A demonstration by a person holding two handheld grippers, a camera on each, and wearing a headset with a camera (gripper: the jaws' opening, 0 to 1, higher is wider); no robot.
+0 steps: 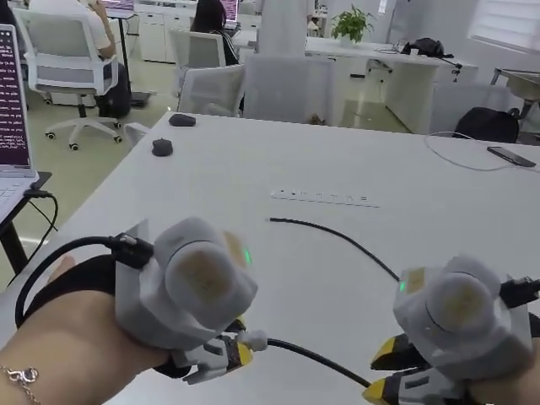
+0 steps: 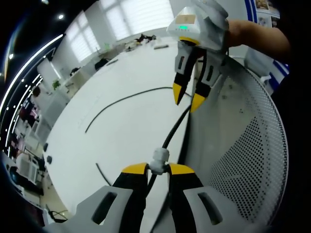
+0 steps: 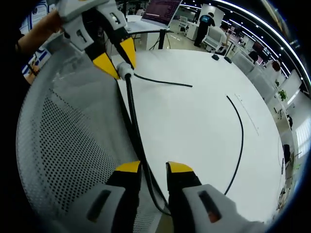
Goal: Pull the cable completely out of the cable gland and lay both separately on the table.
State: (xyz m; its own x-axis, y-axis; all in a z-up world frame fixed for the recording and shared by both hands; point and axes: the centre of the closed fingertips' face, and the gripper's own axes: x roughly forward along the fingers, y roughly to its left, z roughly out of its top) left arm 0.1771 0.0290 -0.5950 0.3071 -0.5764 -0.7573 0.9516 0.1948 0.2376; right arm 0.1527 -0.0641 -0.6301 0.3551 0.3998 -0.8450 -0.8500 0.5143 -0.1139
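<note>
My left gripper is shut on the white cable gland near the table's front edge. In the left gripper view the gland sits between the yellow tips of the left gripper. A black cable leaves the gland and runs right into the right gripper. That gripper stands open, with the cable passing through the gap between its jaws. The cable's free length curves away across the white table. The right gripper view shows the left gripper holding the gland.
Two dark mice lie at the table's far left. A laptop stands at the left, a phone lies far right. Office chairs and a seated person are behind. A white perforated panel lies below the grippers.
</note>
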